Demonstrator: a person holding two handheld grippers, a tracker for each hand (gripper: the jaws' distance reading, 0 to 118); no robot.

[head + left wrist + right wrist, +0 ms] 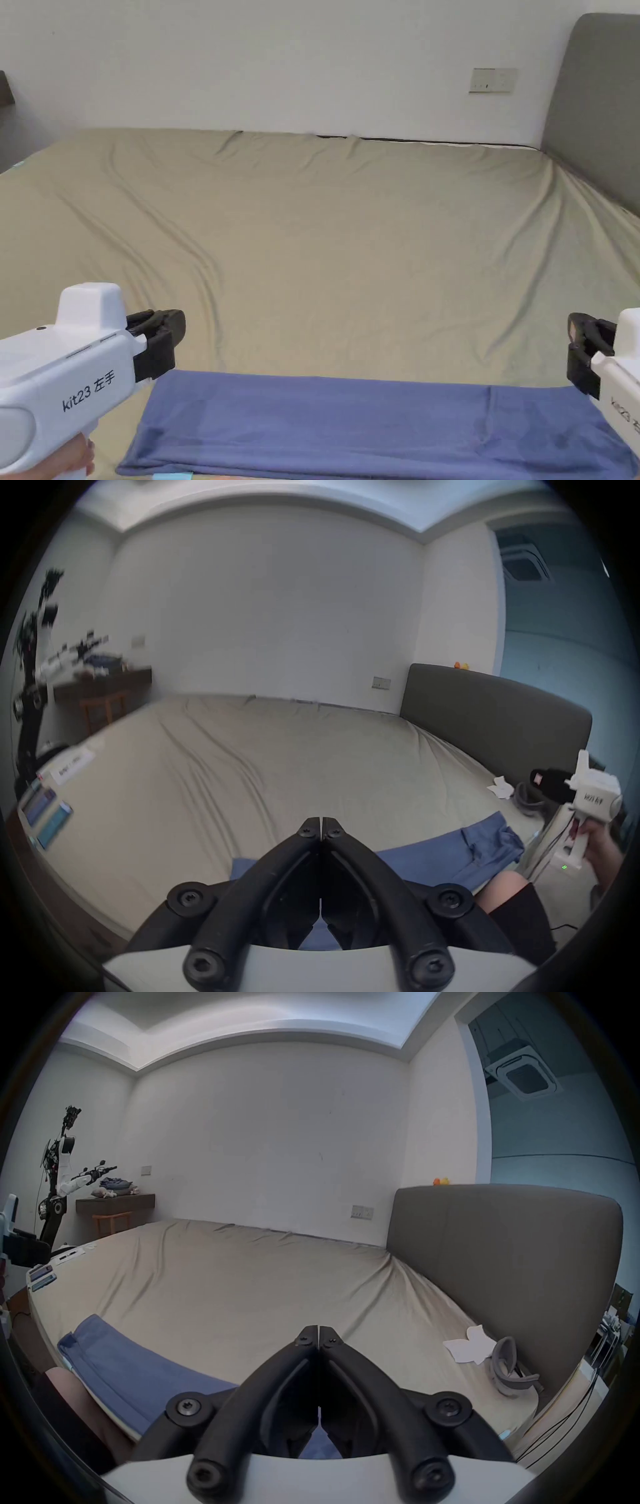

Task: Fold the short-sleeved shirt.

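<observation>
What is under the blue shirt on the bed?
The blue shirt lies in a long folded band on the beige bedsheet, along the bed's near edge. The sheet shows all around it; whatever lies beneath the fabric itself is covered. Both grippers hover above, shut, holding nothing.

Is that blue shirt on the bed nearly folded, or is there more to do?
Partly done: the blue shirt lies flat as one long band. Nothing is in hand; the left tool and right tool are shut and empty above it. Folding the band shorter probably remains.

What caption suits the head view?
Both tools, left and right, shut above a blue shirt folded lengthwise on the bed.
</observation>
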